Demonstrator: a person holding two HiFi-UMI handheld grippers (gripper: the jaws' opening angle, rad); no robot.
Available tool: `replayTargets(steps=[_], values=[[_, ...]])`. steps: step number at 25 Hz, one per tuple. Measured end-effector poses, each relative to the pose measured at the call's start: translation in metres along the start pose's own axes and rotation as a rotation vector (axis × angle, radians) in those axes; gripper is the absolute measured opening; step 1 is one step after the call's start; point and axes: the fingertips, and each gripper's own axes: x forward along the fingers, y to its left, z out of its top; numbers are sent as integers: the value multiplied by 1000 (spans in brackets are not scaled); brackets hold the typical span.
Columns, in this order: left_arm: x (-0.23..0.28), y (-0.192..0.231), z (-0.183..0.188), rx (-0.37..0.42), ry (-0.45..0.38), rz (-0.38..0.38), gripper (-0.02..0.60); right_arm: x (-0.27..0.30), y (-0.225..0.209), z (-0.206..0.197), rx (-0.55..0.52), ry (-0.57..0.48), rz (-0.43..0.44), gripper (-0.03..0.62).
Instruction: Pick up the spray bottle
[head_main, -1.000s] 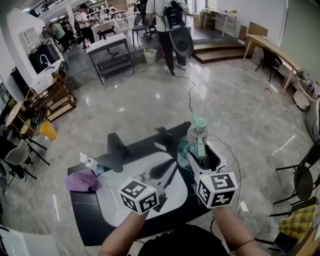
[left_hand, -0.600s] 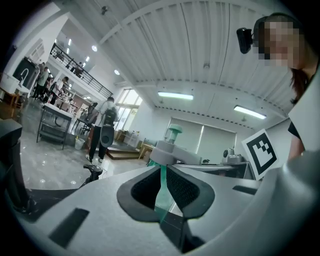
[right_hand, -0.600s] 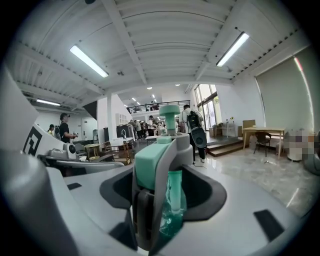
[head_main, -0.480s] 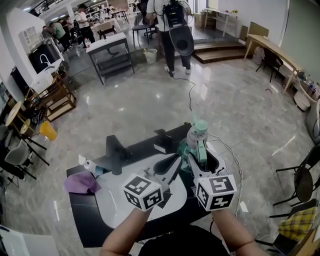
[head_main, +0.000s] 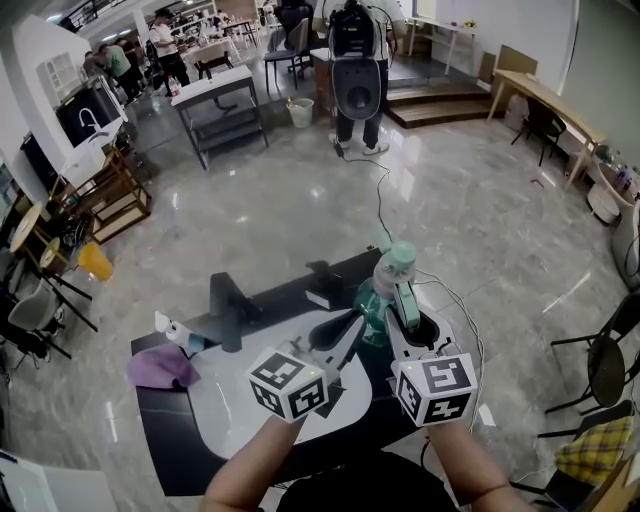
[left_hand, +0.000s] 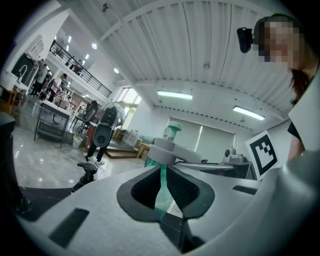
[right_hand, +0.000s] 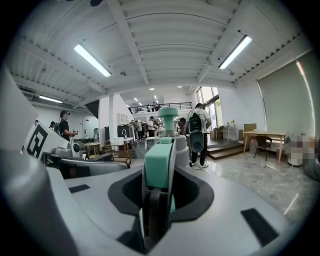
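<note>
Changed in the last second: right hand-held gripper (head_main: 402, 303) just closing from wide to pinching spray bottle (head_main: 391, 264) head | upright on tabletop (head_main: 168, 412), right side | left hand-held gripper (head_main: 349, 324) nudged closer, nearly shut, empty | step: grasp | next: likely needs firm hold, straight lift

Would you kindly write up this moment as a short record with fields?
spray bottle: upright on the black table
right gripper: jaws have just been closing, now pressing on the bottle's teal head
left gripper: jaws together, empty, near the bottle's base
purple cloth: at the table's left end
stage: bottle gripped, not lifted
</note>
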Motion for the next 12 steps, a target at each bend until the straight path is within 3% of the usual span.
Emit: replayTargets(steps=[12], values=[[-6,4,1,-2,1,9,8,-4,-1,0,7,-15,94,83]])
